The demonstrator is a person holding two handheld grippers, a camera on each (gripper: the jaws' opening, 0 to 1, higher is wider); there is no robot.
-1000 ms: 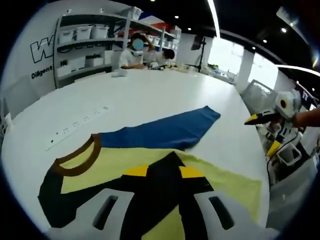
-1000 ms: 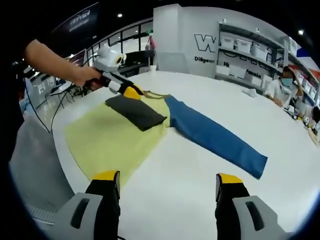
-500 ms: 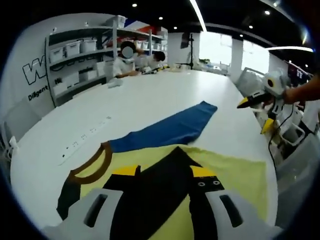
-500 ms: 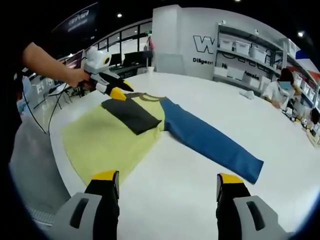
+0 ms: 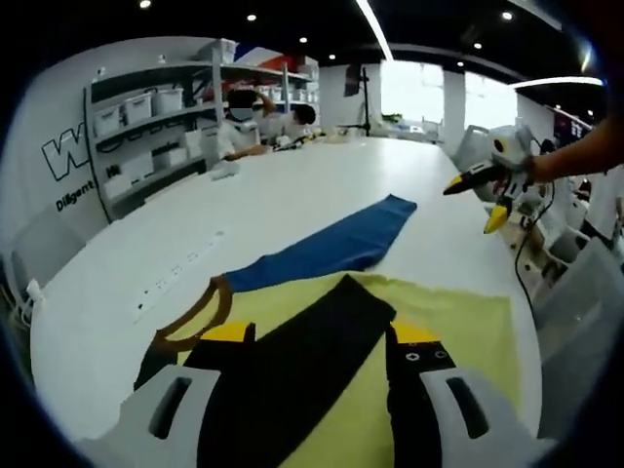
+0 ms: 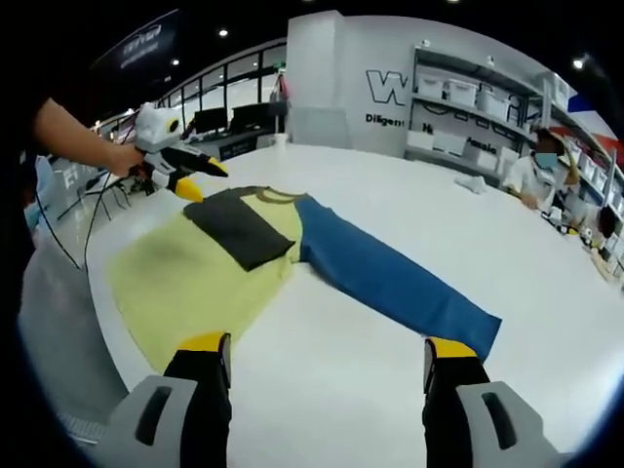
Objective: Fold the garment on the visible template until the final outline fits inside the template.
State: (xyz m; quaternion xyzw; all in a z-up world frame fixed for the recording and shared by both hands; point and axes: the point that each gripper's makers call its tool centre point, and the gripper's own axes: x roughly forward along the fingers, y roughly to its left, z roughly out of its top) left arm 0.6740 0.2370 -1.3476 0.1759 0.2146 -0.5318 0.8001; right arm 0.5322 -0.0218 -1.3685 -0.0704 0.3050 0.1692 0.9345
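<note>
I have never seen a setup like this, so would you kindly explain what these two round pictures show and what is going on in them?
No robot is here: a person holds a two-jaw gripper in each hand, and a fisheye camera rides on each one.

In the left gripper view, the left gripper hangs open over a yellow shirt on a white table. The shirt's black sleeve is folded across the body, while its blue sleeve stretches out flat. The right gripper appears at the right, in the person's hand.

In the right gripper view, that right gripper stands open over bare table. Neither holds anything. Other people sit at the table's far end.
</note>
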